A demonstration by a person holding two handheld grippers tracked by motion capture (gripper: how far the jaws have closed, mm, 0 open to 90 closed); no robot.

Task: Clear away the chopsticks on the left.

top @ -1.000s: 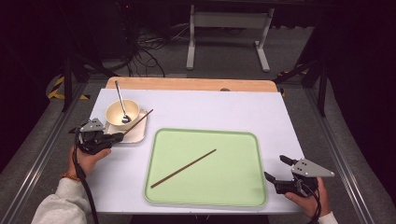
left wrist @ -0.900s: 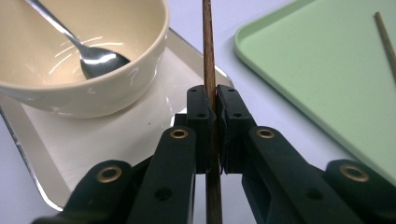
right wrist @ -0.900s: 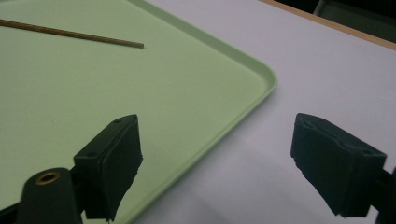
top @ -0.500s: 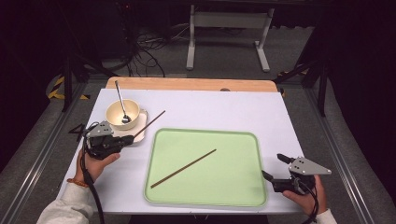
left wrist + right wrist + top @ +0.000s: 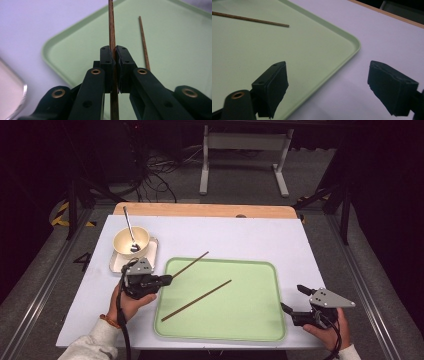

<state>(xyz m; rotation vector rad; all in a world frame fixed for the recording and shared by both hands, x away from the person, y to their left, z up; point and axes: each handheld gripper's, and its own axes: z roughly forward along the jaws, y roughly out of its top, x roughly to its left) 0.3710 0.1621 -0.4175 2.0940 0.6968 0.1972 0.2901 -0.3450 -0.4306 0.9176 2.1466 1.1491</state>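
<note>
My left gripper [image 5: 167,279] [image 5: 115,53] is shut on a brown wooden chopstick [image 5: 190,264] [image 5: 111,30], held at the left edge of the green tray [image 5: 260,330] [image 5: 62,40] with its tip reaching out over the tray's upper left corner. A second chopstick [image 5: 196,300] [image 5: 143,42] [image 5: 249,18] lies diagonally on the tray. At the tray's lower right corner [image 5: 352,47], my right gripper [image 5: 291,300] [image 5: 328,80] rests on the white table with its jaws wide apart and nothing between them.
A cream bowl [image 5: 131,241] with a metal spoon [image 5: 129,227] in it stands on a small white tray [image 5: 150,254] at the left, just behind my left hand. A wooden strip [image 5: 200,210] borders the table's far edge.
My left gripper has carried the chopstick from beside the bowl rightward and toward me, to the green tray's left edge. The right gripper has stayed put.
</note>
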